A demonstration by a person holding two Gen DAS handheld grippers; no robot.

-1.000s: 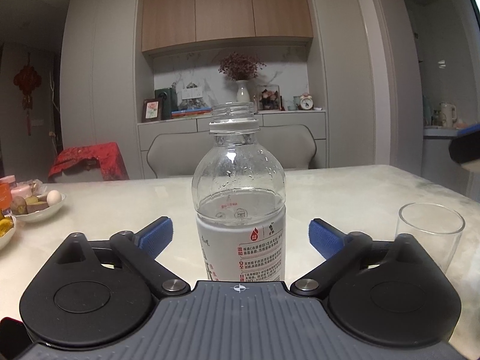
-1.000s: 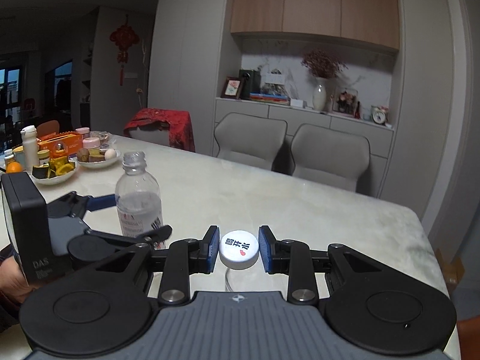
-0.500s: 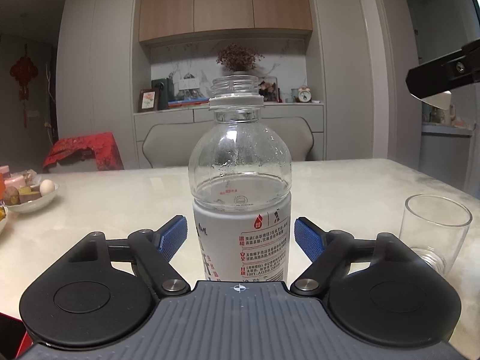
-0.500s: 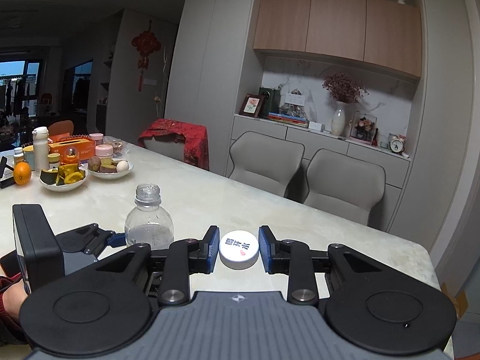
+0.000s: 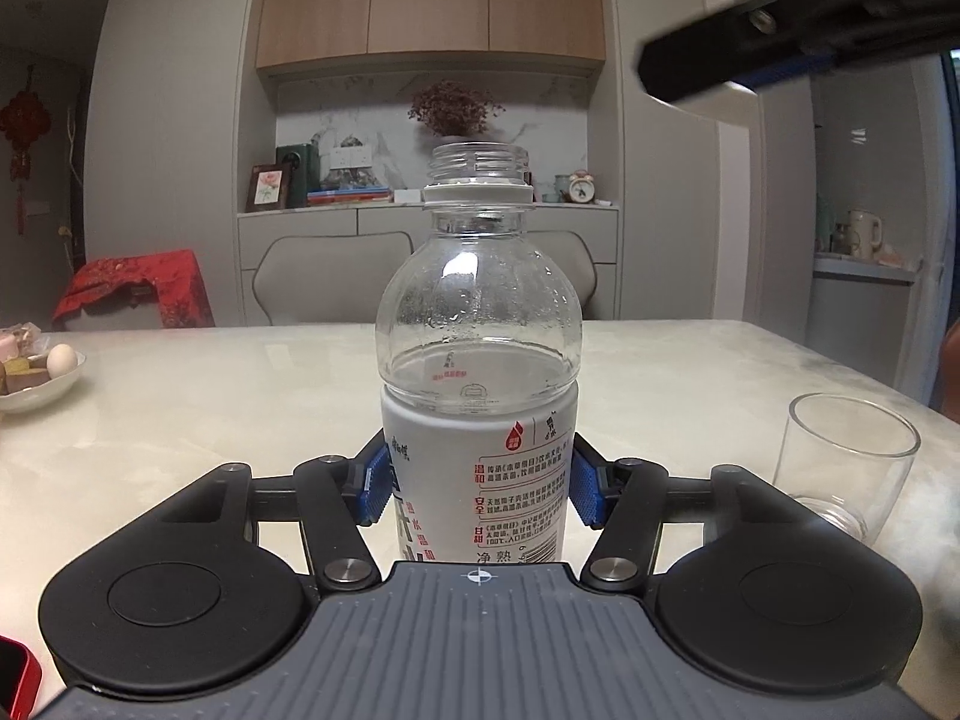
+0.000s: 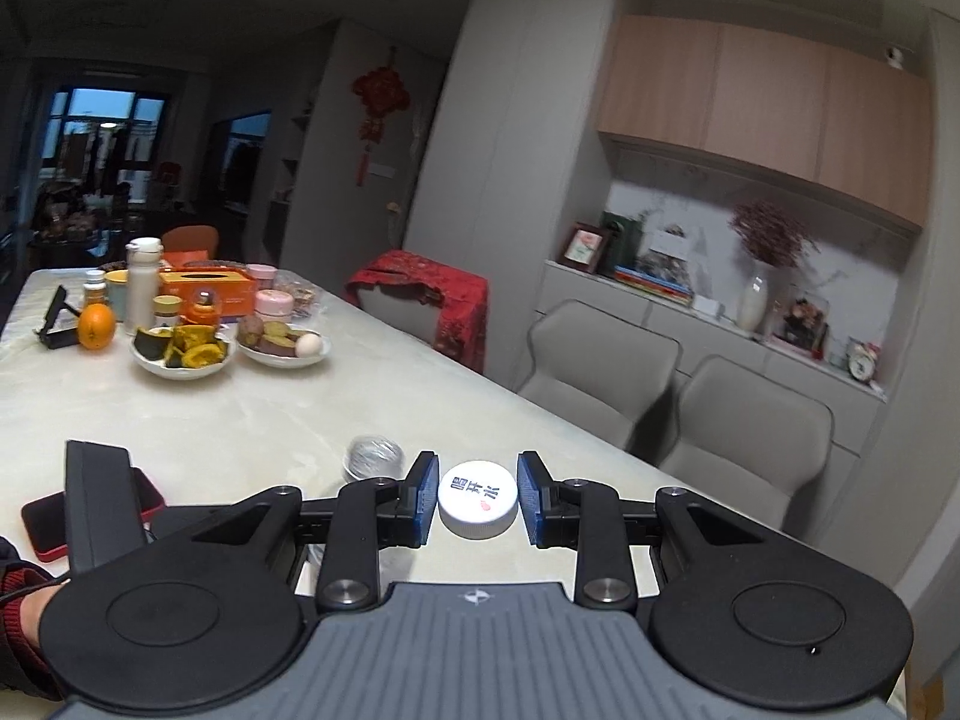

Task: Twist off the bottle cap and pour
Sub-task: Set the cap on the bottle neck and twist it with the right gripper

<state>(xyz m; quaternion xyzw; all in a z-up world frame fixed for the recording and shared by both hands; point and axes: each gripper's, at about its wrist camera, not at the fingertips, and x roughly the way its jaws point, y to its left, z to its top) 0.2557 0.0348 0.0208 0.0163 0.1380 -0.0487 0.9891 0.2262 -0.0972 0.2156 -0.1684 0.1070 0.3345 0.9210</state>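
Note:
A clear, uncapped water bottle with a white label stands upright on the pale marble table, partly full. My left gripper is shut on its labelled body, blue pads pressed against both sides. An empty drinking glass stands to its right. In the right wrist view my right gripper is shut on the white bottle cap, held above the table. The bottle's open mouth shows below and left of it. The right gripper's finger hangs high at the upper right of the left wrist view.
Bowls of food, an orange, a tissue box and jars crowd the table's far left end. A red phone lies near a sleeved hand. Grey chairs line the far side.
The left gripper's pads have closed from wide apart onto the bottle's label. The right gripper has risen and rolled with the cap, so the bottle sits lower in its view.

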